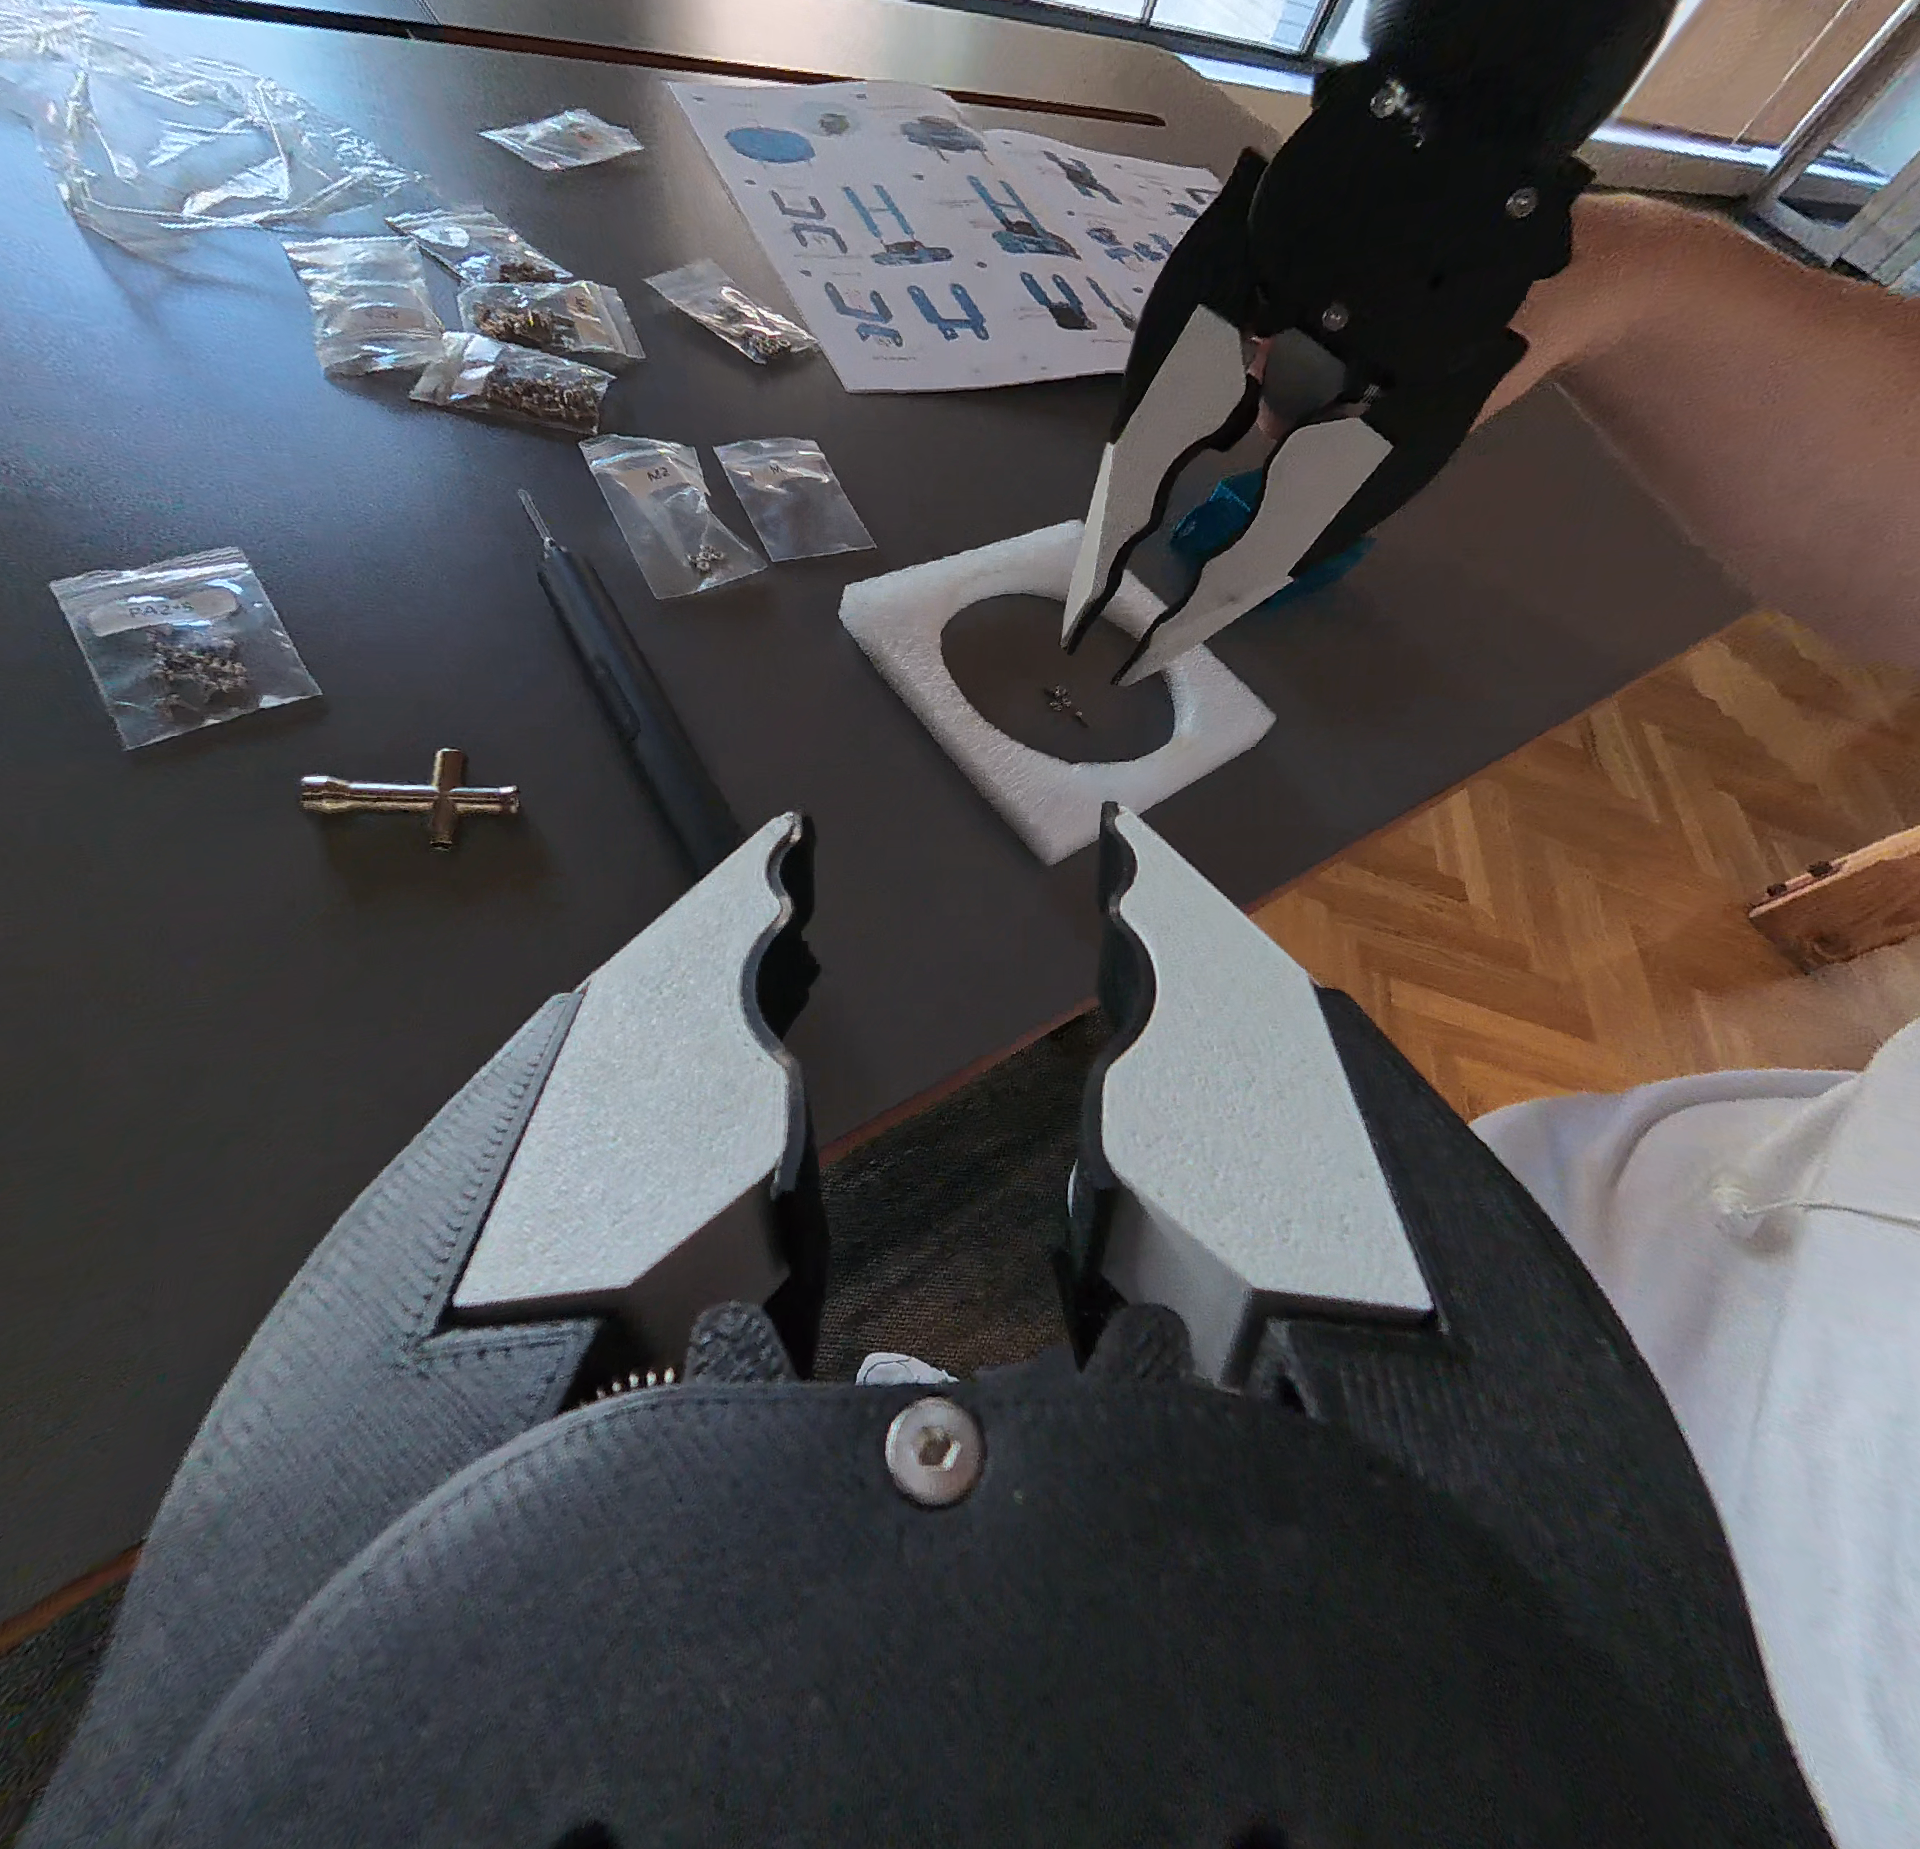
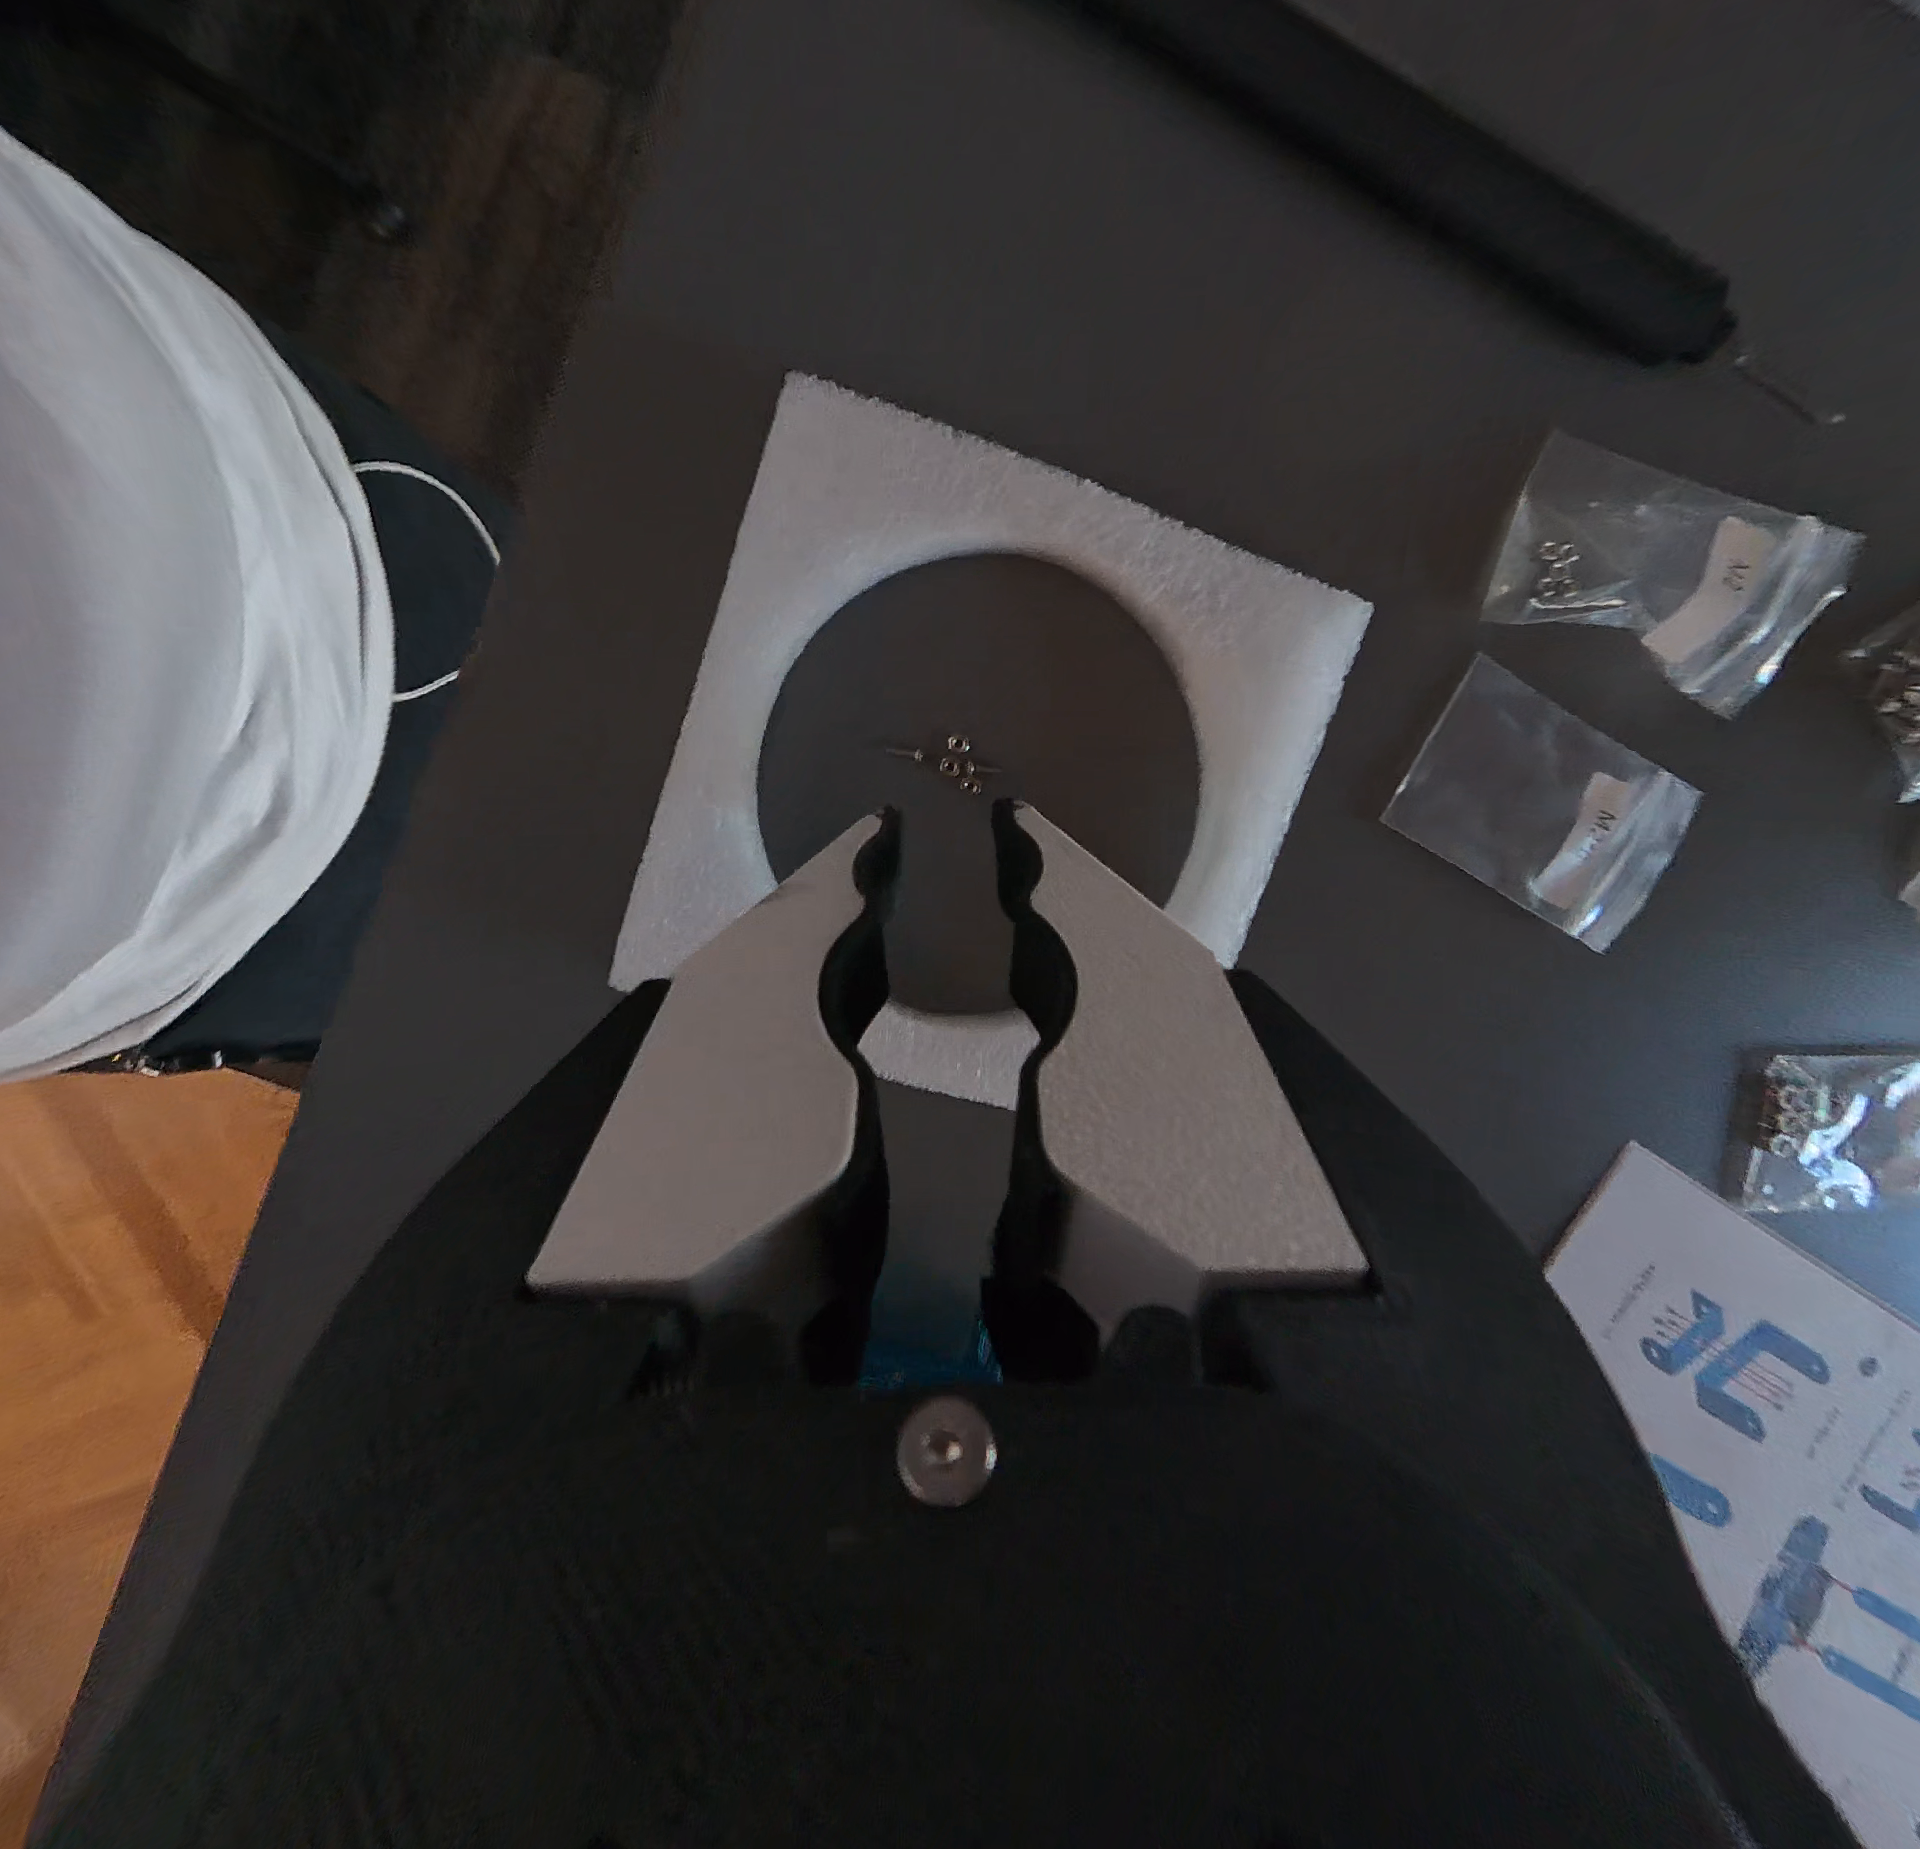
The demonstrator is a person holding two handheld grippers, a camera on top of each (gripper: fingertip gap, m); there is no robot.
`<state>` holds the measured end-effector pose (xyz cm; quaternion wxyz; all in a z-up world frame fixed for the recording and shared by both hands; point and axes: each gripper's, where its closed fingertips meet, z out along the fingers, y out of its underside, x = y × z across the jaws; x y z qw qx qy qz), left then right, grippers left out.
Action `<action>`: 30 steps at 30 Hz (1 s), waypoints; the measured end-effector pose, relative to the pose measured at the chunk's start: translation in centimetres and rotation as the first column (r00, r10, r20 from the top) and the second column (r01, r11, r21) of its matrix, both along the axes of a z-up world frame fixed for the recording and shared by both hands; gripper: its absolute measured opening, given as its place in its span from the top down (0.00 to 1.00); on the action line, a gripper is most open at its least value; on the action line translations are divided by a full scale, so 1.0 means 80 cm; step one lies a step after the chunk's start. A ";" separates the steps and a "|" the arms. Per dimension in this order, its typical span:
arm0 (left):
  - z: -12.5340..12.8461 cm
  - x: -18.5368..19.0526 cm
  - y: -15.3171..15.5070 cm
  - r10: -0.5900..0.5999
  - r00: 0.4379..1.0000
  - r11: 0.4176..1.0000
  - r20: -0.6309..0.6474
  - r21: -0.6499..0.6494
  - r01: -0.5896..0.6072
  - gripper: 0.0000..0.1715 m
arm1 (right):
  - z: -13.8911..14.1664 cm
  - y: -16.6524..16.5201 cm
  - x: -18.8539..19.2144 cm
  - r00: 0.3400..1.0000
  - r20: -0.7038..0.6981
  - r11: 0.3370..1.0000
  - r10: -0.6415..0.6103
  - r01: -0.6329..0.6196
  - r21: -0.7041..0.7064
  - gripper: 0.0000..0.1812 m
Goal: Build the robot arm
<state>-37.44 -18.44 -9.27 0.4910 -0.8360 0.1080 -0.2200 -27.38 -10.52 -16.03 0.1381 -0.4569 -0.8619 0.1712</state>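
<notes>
Dark counter (image 1: 260, 968) carries an instruction sheet (image 1: 935, 230), a white foam square (image 2: 1039, 511) with a round cut-out, labelled zip bags (image 1: 187, 646) of hardware, a dark screwdriver (image 1: 623, 677) and a cross wrench (image 1: 416, 797). My left hand-held gripper (image 1: 951, 828) hangs wide, empty, above the counter edge. My right hand-held gripper (image 2: 940, 810) stands narrowly parted, empty, tips just beside small nuts and screws (image 2: 951, 750) inside the cut-out.
</notes>
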 end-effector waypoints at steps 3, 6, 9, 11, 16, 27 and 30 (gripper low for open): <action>0.000 -0.011 -0.001 -0.010 1.000 1.000 0.010 0.001 0.010 0.69 | -0.005 0.000 -0.004 1.000 0.011 0.999 -0.003 0.003 -0.043 0.91; -0.002 -0.017 -0.001 -0.019 1.000 1.000 0.022 -0.007 0.019 0.69 | -0.008 0.003 -0.005 0.999 0.033 0.999 -0.010 0.011 -0.052 0.92; -0.005 -0.021 -0.003 -0.029 0.999 0.999 0.028 -0.020 0.030 0.69 | -0.010 0.003 -0.006 0.998 0.054 0.998 -0.011 0.014 -0.066 0.94; -0.006 -0.022 -0.003 -0.034 0.999 0.999 0.027 -0.025 0.034 0.69 | -0.011 0.000 -0.008 0.998 0.064 0.996 -0.008 0.013 -0.083 0.94; -0.010 -0.024 -0.004 -0.039 0.999 0.999 0.027 -0.034 0.040 0.69 | -0.015 -0.002 -0.013 0.997 0.077 0.997 0.002 0.004 -0.078 0.96; -0.012 -0.024 -0.009 -0.045 0.998 0.998 0.035 -0.041 0.047 0.69 | -0.016 0.003 -0.011 0.992 0.126 0.998 0.005 0.003 -0.058 0.96; -0.013 -0.024 -0.009 -0.042 0.998 0.998 0.037 -0.041 0.043 0.70 | -0.016 0.004 -0.011 0.991 0.133 0.999 0.003 0.004 -0.053 0.96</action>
